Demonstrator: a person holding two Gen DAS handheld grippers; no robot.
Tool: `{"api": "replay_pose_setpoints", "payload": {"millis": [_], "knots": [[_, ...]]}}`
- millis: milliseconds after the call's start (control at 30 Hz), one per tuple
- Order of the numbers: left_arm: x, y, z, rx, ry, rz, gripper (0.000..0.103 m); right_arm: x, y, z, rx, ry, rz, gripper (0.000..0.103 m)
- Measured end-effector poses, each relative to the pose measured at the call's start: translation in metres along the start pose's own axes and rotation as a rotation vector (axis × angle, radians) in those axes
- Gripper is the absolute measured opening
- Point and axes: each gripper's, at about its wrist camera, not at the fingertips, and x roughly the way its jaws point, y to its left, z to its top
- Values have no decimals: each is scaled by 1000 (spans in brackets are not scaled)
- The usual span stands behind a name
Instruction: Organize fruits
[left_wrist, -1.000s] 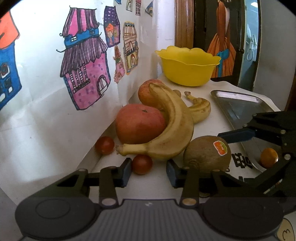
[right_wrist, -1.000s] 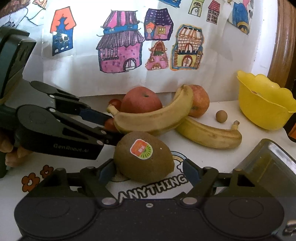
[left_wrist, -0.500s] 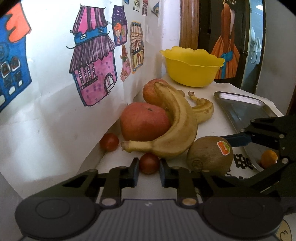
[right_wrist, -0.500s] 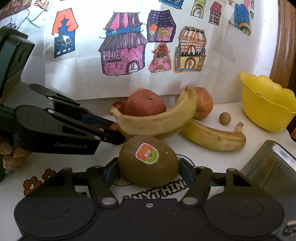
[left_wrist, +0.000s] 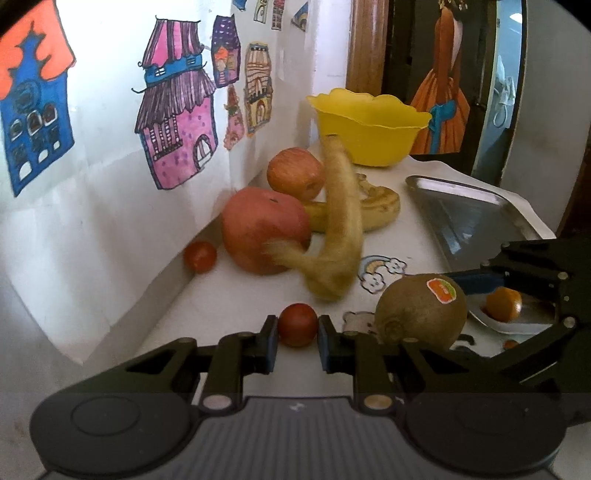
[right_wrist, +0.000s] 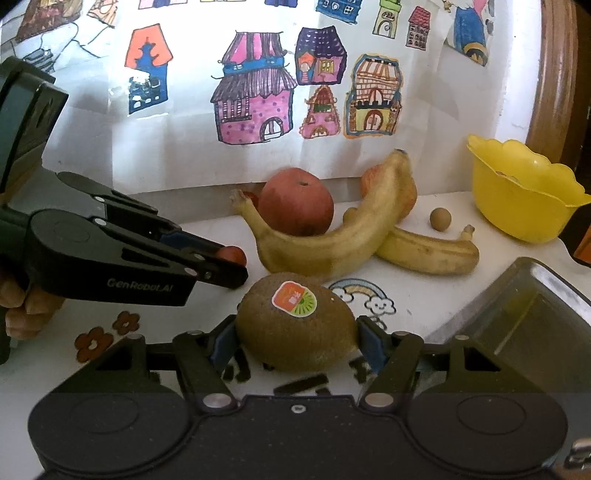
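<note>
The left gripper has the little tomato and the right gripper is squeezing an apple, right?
Not quite. The left gripper does have the little tomato, but the right gripper is squeezing the kiwi, not an apple. The right wrist view shows it. The apple sits untouched by the wall.

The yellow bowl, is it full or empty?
Cannot tell: the yellow bowl shows only part of its inside; its bottom is hidden behind the rim.

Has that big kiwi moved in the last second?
Yes. The kiwi, in the right gripper, has shifted toward the metal tray, uncovering the rainbow sticker.
</note>
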Motion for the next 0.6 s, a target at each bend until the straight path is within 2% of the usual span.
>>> {"api": "replay_pose_setpoints", "payload": {"millis": [433, 600], "knots": [[-28, -25, -17, 5, -12, -49, 24, -48, 5, -30, 55, -31, -33, 69], [-36, -33, -22, 1, -15, -57, 24, -68, 6, -42, 82, -71, -41, 69]]}}
